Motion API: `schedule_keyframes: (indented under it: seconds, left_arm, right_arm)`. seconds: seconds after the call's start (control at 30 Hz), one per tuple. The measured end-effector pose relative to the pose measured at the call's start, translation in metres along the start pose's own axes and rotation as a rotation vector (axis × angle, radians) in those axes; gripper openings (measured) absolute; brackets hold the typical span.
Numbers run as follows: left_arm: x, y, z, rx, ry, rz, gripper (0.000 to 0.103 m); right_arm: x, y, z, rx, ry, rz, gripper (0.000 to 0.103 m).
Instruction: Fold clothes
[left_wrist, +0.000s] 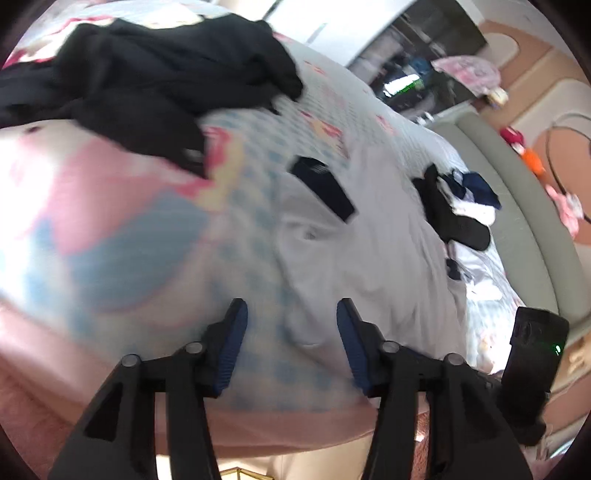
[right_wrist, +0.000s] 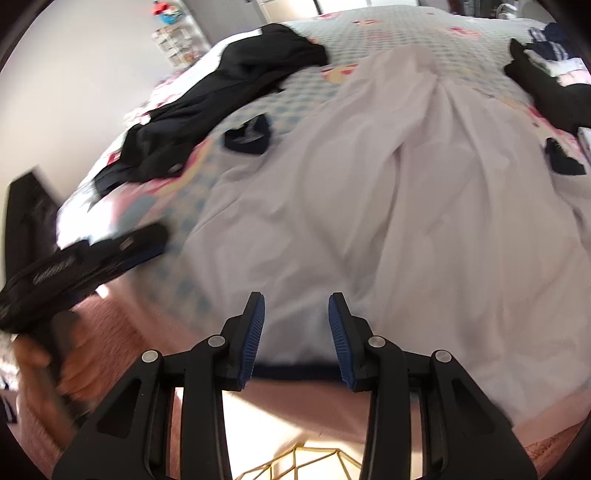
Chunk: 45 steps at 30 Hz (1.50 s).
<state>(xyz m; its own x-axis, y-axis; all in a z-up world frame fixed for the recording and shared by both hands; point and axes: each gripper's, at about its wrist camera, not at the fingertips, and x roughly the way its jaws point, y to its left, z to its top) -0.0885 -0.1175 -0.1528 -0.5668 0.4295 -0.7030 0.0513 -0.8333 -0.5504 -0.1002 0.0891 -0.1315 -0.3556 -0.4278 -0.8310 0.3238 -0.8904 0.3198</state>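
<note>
**White garment spread on bed, folding not yet begun**

White garment is observed laid out flat across the bed, its dark-trimmed hem at the near edge, directly ahead of the right tongs. These tongs are held moderately wide and nothing is gripped; the hem lies just beyond the blue pads. The left tongs are likewise spread apart and empty, poised over the garment's left side near the bed edge. No fold is judged to have been made; wrinkles remain along the centre.

Further off, a dark cuff rests beside the patterned cover. A black clothes heap lies at far left, and a smaller mixed pile at far right; both are unfolded. Open cover is noted between garment and heap, giving room for sideways folding.
</note>
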Motion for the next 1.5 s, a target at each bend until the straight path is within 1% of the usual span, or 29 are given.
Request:
schedule_keyframes:
  seconds: [0.03, 0.07, 0.13, 0.17, 0.23, 0.27, 0.3, 0.33, 0.4, 0.43, 0.5, 0.6, 0.67, 0.7, 0.73, 0.83, 0.87, 0.97, 1.03, 1.07, 1.13, 1.2, 1.27, 1.33, 1.4, 1.47, 1.5]
  left_arm:
    - [0.004, -0.003, -0.003, 0.021, 0.009, 0.022, 0.052]
    - [0.007, -0.006, -0.006, 0.043, 0.016, 0.060, 0.050]
    - [0.015, -0.011, -0.012, 0.086, 0.030, 0.136, 0.042]
    - [0.018, -0.014, -0.015, 0.108, 0.037, 0.174, 0.042]
    - [0.016, -0.011, -0.017, 0.099, 0.036, 0.169, 0.042]
    - [0.015, -0.009, -0.018, 0.094, 0.036, 0.160, 0.041]
    - [0.013, -0.006, -0.019, 0.088, 0.036, 0.152, 0.041]
    - [0.011, -0.004, -0.019, 0.079, 0.037, 0.136, 0.041]
    - [0.008, -0.001, -0.021, 0.071, 0.048, 0.080, 0.042]
    - [0.008, 0.000, -0.022, 0.076, 0.059, 0.057, 0.041]
    - [0.007, -0.001, -0.025, 0.104, 0.079, 0.037, 0.041]
    - [0.011, -0.008, -0.030, 0.146, 0.105, 0.044, 0.041]
    - [0.014, -0.014, -0.031, 0.176, 0.115, 0.058, 0.041]
    - [0.013, -0.015, -0.030, 0.176, 0.112, 0.056, 0.041]
    - [0.012, -0.013, -0.028, 0.157, 0.100, 0.046, 0.041]
    - [0.003, -0.004, -0.018, 0.079, 0.058, 0.011, 0.041]
    - [0.003, -0.003, -0.013, 0.067, 0.045, 0.012, 0.041]
    - [0.006, -0.003, 0.004, 0.054, 0.010, 0.032, 0.041]
    - [0.012, -0.004, 0.020, 0.070, 0.002, 0.043, 0.041]
    - [0.013, -0.003, 0.027, 0.079, 0.001, 0.051, 0.041]
    - [0.022, -0.003, 0.045, 0.122, 0.021, 0.095, 0.041]
    - [0.034, -0.006, 0.063, 0.184, 0.030, 0.157, 0.041]
    - [0.049, -0.001, 0.080, 0.184, 0.070, 0.135, 0.040]
    - [0.059, 0.004, 0.088, 0.179, 0.104, 0.057, 0.040]
    - [0.060, 0.005, 0.085, 0.182, 0.113, -0.042, 0.040]
    - [0.058, 0.005, 0.078, 0.170, 0.109, -0.138, 0.044]
    - [0.058, 0.002, 0.074, 0.174, 0.105, -0.138, 0.047]
  right_arm:
    - [0.001, 0.004, -0.005, -0.022, 0.011, 0.012, 0.037]
    - [0.003, 0.006, -0.010, -0.044, 0.018, -0.005, 0.037]
    - [0.010, 0.004, -0.015, -0.064, 0.031, -0.121, 0.037]
    - [0.013, 0.002, -0.017, -0.067, 0.037, -0.172, 0.033]
    - [0.011, -0.012, -0.015, -0.016, 0.033, -0.185, 0.031]
    - [0.009, -0.019, -0.014, 0.008, 0.028, -0.186, 0.026]
    - [0.007, -0.025, -0.013, 0.029, 0.024, -0.190, 0.024]
    - [0.004, -0.028, -0.012, 0.034, 0.018, -0.208, 0.024]
    - [-0.002, -0.033, -0.011, 0.046, 0.005, -0.240, 0.025]
    - [-0.006, -0.034, -0.011, 0.058, 0.000, -0.240, 0.026]
    - [-0.013, -0.030, -0.011, 0.060, -0.019, -0.222, 0.027]
    - [-0.019, -0.011, -0.009, -0.002, -0.063, -0.141, 0.028]
    - [-0.014, 0.004, -0.008, -0.056, -0.057, -0.108, 0.031]
    - [-0.010, 0.011, -0.008, -0.083, -0.049, -0.094, 0.034]
    - [0.000, 0.015, -0.009, -0.106, -0.019, -0.098, 0.035]
    - [0.025, 0.015, -0.017, -0.109, 0.084, -0.130, 0.035]
    - [0.028, 0.014, -0.019, -0.109, 0.097, -0.135, 0.036]
    - [0.023, 0.017, -0.018, -0.109, 0.112, -0.141, 0.036]
    - [0.014, 0.018, -0.011, -0.092, 0.107, -0.116, 0.035]
    - [0.008, 0.017, -0.006, -0.079, 0.090, -0.096, 0.035]
    - [-0.003, 0.016, 0.007, -0.058, 0.054, -0.069, 0.036]
    - [-0.005, 0.016, 0.023, -0.061, 0.037, -0.070, 0.036]
    - [-0.002, 0.019, 0.037, -0.075, 0.031, -0.089, 0.036]
    - [0.004, 0.021, 0.050, -0.099, 0.030, -0.116, 0.036]
    - [0.008, 0.018, 0.061, -0.117, 0.023, -0.139, 0.036]
    - [0.014, 0.014, 0.074, -0.112, 0.007, -0.163, 0.036]
    - [0.020, 0.013, 0.082, -0.103, -0.003, -0.175, 0.036]
